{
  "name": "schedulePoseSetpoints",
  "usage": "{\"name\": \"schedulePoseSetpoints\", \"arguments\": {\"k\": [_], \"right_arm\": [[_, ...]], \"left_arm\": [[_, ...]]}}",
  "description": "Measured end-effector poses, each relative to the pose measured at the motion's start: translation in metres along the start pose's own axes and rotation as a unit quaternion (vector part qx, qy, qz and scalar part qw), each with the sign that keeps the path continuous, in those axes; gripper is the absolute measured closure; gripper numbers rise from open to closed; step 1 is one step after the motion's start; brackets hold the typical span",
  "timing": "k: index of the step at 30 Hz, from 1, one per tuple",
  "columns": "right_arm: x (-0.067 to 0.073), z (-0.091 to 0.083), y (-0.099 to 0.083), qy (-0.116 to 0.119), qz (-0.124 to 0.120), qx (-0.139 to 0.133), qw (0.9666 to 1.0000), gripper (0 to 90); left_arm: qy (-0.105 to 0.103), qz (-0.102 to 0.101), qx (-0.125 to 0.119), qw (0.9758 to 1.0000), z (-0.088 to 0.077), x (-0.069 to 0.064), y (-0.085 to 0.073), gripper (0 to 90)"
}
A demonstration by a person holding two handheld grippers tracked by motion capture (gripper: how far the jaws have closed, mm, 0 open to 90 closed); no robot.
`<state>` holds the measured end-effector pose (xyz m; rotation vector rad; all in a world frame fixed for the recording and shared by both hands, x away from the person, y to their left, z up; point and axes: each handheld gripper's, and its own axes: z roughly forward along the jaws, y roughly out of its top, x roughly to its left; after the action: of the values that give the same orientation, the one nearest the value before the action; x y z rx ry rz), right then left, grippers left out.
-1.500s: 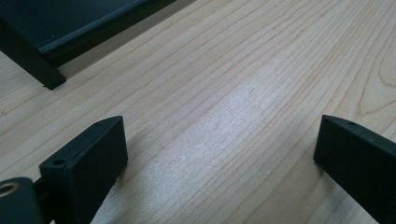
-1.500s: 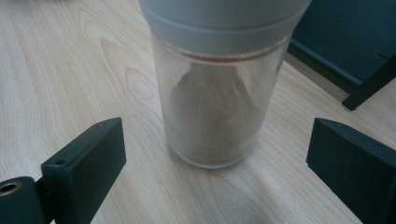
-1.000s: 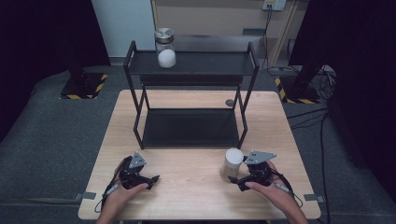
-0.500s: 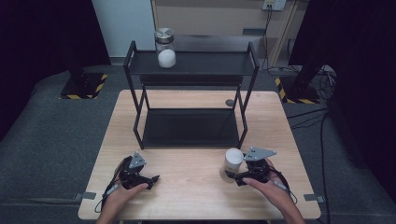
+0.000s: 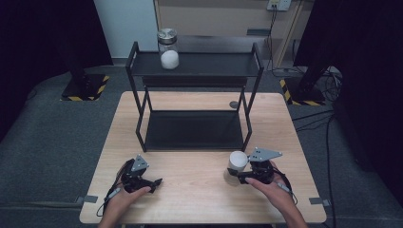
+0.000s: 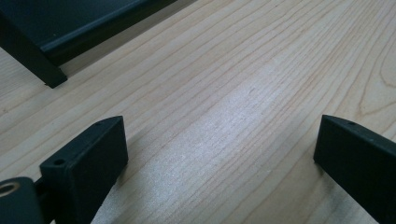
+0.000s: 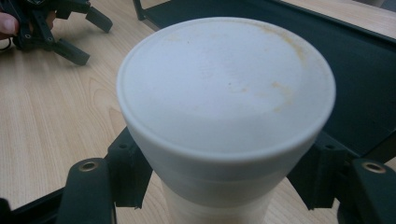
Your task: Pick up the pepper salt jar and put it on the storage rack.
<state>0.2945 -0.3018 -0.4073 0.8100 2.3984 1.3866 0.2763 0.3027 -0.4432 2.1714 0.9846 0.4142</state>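
A white container with a white, slightly stained lid [image 5: 237, 160] [image 7: 224, 93] stands upright on the wooden table [image 5: 190, 190] at the front right. My right gripper [image 5: 234, 175] [image 7: 219, 186] is beside it, its jaws having just closed in, and its black pads now press on the container's two sides below the lid. At the front left my left gripper [image 5: 154, 184] [image 6: 224, 140] rests low over bare wood, open, with nothing between its jaws. It is also seen far off in the right gripper view [image 7: 56, 23].
A black two-tier rack [image 5: 195, 71] stands at the middle and back of the table. On its top shelf is a glass jar [image 5: 168, 50] with a metal lid and white contents. A small dark round object [image 5: 234, 104] lies by the rack's right rear leg.
The right gripper's jaws have closed onto the white container, which stays in place. Neither hand has moved.
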Motion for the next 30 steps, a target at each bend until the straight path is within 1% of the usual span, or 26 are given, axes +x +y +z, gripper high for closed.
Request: {"name": "schedulePoseSetpoints", "arguments": {"k": [3, 6, 8, 9, 14, 17, 19, 22, 30], "right_arm": [[0.003, 0.0, 0.001, -0.005, -0.003, 0.001, 1.0, 34.2], [0.008, -0.001, 0.002, -0.017, -0.012, -0.001, 0.9998, 35.6], [0.005, -0.001, 0.004, -0.009, -0.005, -0.002, 0.9999, 35.7], [0.005, -0.001, 0.004, -0.009, -0.005, -0.002, 0.9999, 35.7], [0.003, 0.0, 0.015, 0.004, -0.018, -0.007, 0.9998, 35.7], [-0.001, 0.001, 0.022, 0.011, -0.02, -0.012, 0.9997, 35.8], [-0.002, 0.002, 0.025, 0.012, -0.023, -0.011, 0.9996, 35.7], [-0.004, 0.006, 0.033, 0.01, -0.034, -0.004, 0.9994, 35.8], [-0.013, 0.012, 0.043, 0.016, -0.039, -0.004, 0.9991, 35.7]], "left_arm": [[0.0, -0.001, 0.0, 1.0, 0.0, 0.0, 0.0, 1.9], [0.001, -0.001, 0.0, 1.0, 0.0, 0.0, 0.0, 1.8], [0.001, -0.001, 0.0, 1.0, 0.0, 0.0, 0.0, 1.8], [0.001, -0.001, 0.0, 1.0, 0.0, 0.0, 0.0, 1.8], [0.001, -0.001, 0.0, 1.0, 0.0, 0.0, 0.0, 1.9], [0.001, -0.001, 0.0, 1.0, 0.0, 0.0, 0.0, 1.9], [0.001, -0.001, 0.0, 1.0, 0.0, 0.0, 0.0, 1.8], [0.0, -0.001, 0.0, 1.0, 0.0, 0.0, 0.0, 1.8], [0.0, -0.001, 0.0, 1.0, 0.0, 0.0, 0.0, 1.8]]}}
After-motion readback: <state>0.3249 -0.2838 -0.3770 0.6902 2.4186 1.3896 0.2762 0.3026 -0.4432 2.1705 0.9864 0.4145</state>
